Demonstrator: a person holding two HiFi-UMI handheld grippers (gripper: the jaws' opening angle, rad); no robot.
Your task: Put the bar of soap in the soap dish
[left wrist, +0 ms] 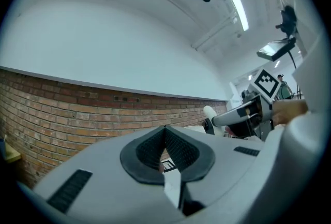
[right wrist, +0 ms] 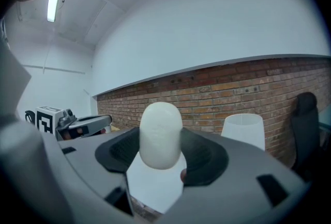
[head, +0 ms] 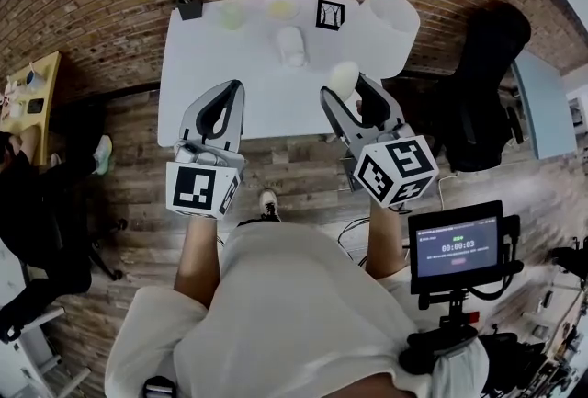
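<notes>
My right gripper (head: 348,93) is shut on a pale, rounded bar of soap (head: 344,74), held in the air over the near right edge of the white table (head: 197,65). In the right gripper view the soap (right wrist: 161,135) stands upright between the dark pads (right wrist: 204,155). My left gripper (head: 231,93) hangs over the table's near edge, shut with nothing in it; its ribbed pads (left wrist: 178,148) meet. A small white oblong object (head: 291,45), maybe the soap dish, lies at the middle back of the table. I cannot tell its form for sure.
A pale green thing (head: 230,15), a yellowish thing (head: 280,7) and a square marker card (head: 329,14) sit along the table's far edge. A black item (head: 188,5) is at the far left corner. A white tapered shade (head: 390,28) and a black chair (head: 482,84) stand to the right. A brick wall lies behind.
</notes>
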